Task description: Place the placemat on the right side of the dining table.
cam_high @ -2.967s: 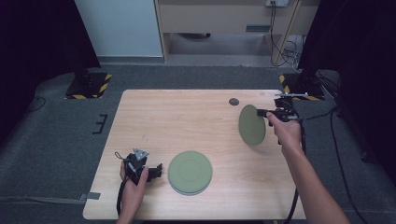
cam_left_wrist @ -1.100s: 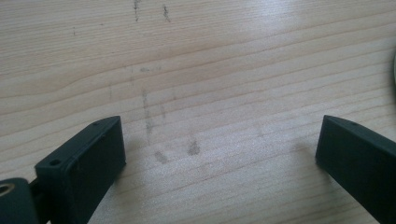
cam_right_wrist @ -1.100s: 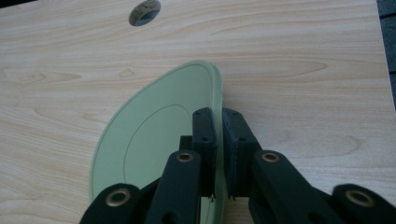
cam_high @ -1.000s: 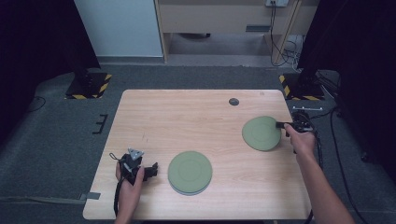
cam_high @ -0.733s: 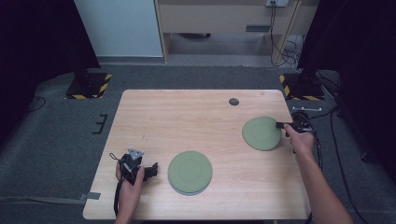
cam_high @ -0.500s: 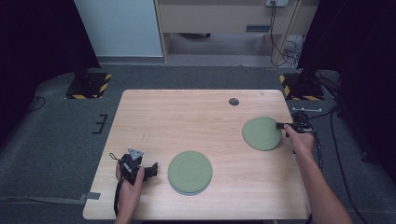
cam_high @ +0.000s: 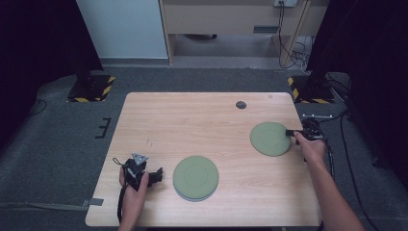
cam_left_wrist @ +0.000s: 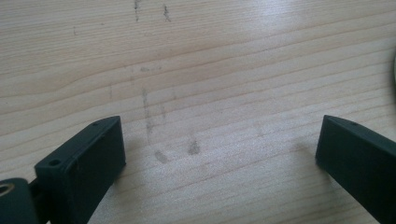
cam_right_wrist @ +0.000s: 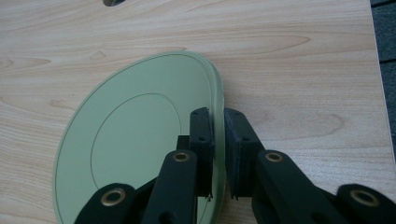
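Now the right claw [cam_right_wrist: 218, 140] pinches the rim of a green plate [cam_high: 269, 138], which lies on the wooden surface [cam_high: 192, 125] below and to the right of a small dark disc [cam_high: 241, 104]. Well left of that plate, past the stacked plates [cam_high: 196, 177], the left claw [cam_high: 156, 175] rests wide open, holding nothing.

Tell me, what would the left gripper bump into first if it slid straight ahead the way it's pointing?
Probably the green plates. In the high view the left gripper lies open on the table, aimed sideways at that stack close by, with bare wood between. Depth is hard to judge, so treat this as likely.
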Demonstrator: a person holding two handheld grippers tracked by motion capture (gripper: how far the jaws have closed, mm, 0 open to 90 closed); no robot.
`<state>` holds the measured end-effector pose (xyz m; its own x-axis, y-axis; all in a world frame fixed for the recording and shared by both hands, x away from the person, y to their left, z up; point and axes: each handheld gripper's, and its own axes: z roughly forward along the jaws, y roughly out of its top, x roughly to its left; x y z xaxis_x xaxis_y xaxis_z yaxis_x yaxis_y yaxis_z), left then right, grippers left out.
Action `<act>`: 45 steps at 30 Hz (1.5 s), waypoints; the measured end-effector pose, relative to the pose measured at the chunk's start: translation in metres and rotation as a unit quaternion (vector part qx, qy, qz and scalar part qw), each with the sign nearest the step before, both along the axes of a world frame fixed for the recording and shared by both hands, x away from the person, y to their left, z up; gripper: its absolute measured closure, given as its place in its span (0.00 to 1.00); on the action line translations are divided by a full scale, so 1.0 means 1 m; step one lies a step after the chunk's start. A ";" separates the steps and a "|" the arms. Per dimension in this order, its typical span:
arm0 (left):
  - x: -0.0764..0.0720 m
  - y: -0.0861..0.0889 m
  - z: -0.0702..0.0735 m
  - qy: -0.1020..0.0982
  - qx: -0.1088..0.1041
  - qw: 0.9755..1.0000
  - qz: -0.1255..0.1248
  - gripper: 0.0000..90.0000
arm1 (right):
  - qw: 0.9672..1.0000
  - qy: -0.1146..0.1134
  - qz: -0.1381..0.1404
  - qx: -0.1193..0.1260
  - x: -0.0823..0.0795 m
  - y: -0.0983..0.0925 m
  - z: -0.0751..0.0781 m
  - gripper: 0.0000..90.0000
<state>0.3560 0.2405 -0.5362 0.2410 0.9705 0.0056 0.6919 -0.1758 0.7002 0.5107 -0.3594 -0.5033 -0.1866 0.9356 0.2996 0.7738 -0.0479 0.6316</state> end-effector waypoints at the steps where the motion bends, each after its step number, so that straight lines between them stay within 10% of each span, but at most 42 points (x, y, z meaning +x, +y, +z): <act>1: 0.000 0.000 0.000 0.000 0.000 1.000 0.000 0.01 | 1.000 0.001 0.000 -0.002 0.000 0.000 0.000 0.91; 28: 0.000 0.000 0.000 0.000 0.000 1.000 0.000 0.01 | 0.999 0.004 -0.007 -0.048 0.001 0.006 -0.008 0.65; 45: 0.000 0.000 0.000 0.000 -0.001 1.000 -0.001 0.01 | 1.000 0.004 -0.013 0.006 0.002 0.008 0.001 0.22</act>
